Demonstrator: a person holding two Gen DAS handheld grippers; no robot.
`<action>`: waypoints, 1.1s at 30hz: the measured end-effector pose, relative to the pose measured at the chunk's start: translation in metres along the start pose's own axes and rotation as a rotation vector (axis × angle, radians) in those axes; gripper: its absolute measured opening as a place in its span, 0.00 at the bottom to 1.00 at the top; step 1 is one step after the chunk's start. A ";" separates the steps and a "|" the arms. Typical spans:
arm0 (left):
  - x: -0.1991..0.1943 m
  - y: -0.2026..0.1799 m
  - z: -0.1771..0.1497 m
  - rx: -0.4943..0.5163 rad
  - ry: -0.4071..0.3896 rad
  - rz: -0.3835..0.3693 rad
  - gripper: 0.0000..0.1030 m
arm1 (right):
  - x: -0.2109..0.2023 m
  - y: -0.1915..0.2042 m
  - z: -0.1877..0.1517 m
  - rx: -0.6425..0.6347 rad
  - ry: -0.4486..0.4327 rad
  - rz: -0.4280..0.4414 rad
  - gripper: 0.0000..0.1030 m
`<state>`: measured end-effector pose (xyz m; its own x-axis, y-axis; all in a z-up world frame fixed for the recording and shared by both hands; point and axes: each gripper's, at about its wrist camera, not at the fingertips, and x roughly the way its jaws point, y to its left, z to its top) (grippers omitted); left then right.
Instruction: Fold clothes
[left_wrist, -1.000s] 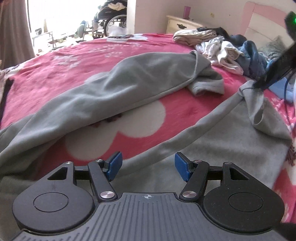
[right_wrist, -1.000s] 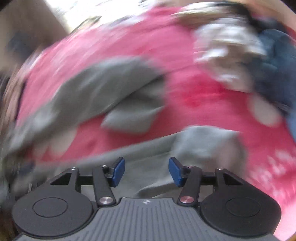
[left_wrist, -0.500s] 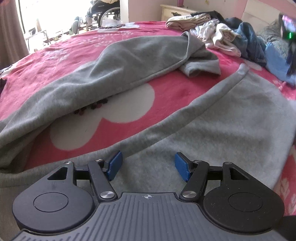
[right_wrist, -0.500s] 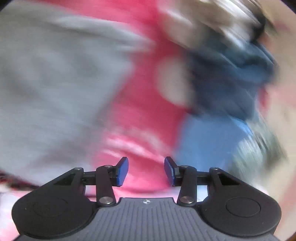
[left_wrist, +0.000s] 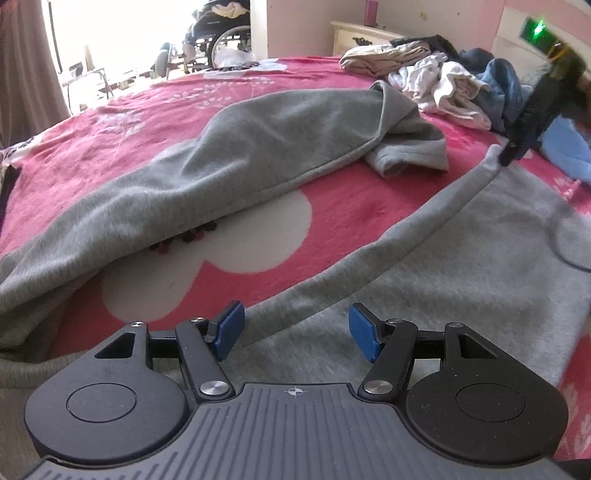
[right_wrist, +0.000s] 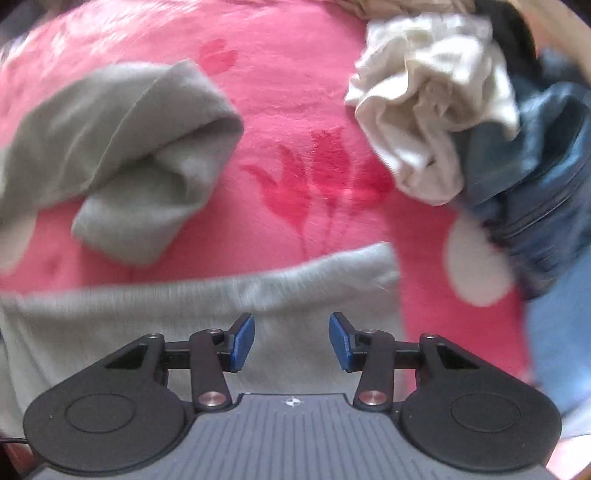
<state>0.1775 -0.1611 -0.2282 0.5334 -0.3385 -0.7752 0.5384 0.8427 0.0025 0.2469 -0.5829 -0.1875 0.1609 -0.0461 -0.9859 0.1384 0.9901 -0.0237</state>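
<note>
From the left wrist, the left gripper (left_wrist: 295, 326) hangs with its fingers (left_wrist: 229, 325) apart and empty over the grey garment (left_wrist: 424, 295) spread on the pink bed (left_wrist: 110, 140). From the right wrist, the right gripper (right_wrist: 291, 341) has just narrowed, fingers still parted, holding nothing; the garment's corner (right_wrist: 369, 269) lies just ahead, the clothes pile (right_wrist: 461, 122) beyond right.
</note>
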 end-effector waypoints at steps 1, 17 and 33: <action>0.001 0.000 -0.001 -0.001 0.003 0.002 0.61 | 0.010 -0.008 0.002 0.055 0.000 0.003 0.45; -0.008 0.007 -0.010 -0.011 -0.007 0.009 0.61 | -0.014 -0.114 -0.056 0.629 0.126 0.205 0.54; -0.185 0.120 -0.119 -0.639 0.210 0.122 0.61 | -0.064 -0.035 -0.069 0.454 -0.143 0.184 0.56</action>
<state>0.0665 0.0525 -0.1598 0.3931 -0.1917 -0.8993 -0.0424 0.9732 -0.2260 0.1646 -0.6054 -0.1353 0.3500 0.0745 -0.9338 0.5010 0.8274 0.2538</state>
